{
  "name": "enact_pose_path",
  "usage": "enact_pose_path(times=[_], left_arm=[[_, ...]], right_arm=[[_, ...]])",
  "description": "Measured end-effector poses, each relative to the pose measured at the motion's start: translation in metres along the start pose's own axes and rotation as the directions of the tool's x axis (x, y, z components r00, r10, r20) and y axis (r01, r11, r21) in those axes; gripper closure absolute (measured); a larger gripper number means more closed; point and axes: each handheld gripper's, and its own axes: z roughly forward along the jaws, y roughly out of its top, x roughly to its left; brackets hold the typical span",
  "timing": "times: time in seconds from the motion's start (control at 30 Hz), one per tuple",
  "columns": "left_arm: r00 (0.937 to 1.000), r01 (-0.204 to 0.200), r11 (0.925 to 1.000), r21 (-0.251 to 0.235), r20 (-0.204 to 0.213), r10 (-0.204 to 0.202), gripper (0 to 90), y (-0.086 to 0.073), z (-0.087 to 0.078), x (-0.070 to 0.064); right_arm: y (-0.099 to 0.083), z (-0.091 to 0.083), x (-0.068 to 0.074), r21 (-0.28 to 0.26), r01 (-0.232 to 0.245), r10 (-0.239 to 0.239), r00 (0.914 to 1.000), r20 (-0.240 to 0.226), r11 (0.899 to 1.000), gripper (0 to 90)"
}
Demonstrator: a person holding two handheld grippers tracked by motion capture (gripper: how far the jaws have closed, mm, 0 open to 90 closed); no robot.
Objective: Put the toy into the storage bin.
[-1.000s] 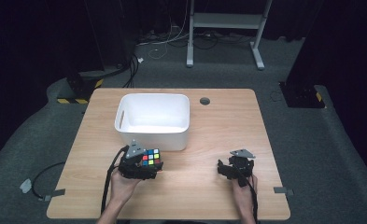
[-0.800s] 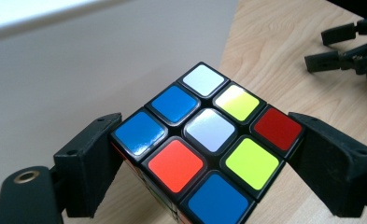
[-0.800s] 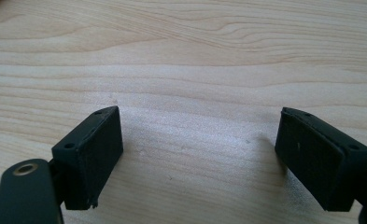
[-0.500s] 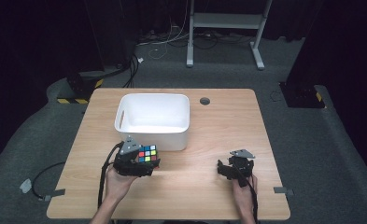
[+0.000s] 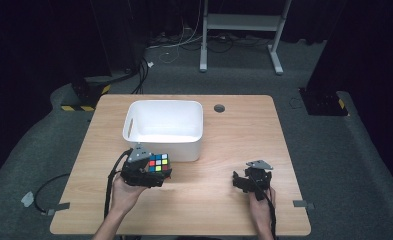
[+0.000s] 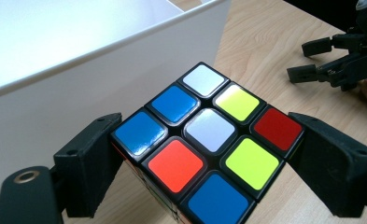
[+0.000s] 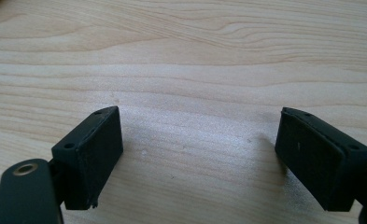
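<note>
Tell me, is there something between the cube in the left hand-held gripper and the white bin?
Nothing visible. The left hand-held gripper holds the cube just in front of the white bin, whose near wall it must clear.

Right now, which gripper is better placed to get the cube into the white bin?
Left. The left gripper is clamped on the cube, right beside the white bin. The right gripper is open over bare table, farther from the bin.

white bin [image 5: 165,125] walls off the far side — bare table [image 5: 244,130] to its right
</note>
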Motion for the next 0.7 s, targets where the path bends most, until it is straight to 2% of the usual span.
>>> enact_pose_path(times=[0.37,0.53,0.7], left_arm=[[1.0000,-0.003,1.0000,-0.009,0.006,0.003,13.8,0.013,-0.006,0.002],[0.9997,-0.024,0.9997,-0.011,0.009,0.024,13.9,0.022,-0.010,0.001],[0.9998,-0.017,0.9996,-0.021,0.009,0.017,13.9,0.030,-0.015,0.004]], right_arm=[[0.000,0.000,0.000,0.000,0.000,0.000,1.0000,-0.001,1.000,14.8],[0.000,0.000,0.000,0.001,0.000,0.000,1.0000,-0.002,1.000,14.8],[0.000,0.000,0.000,-0.001,0.001,-0.001,1.0000,-0.003,1.000,14.8]])
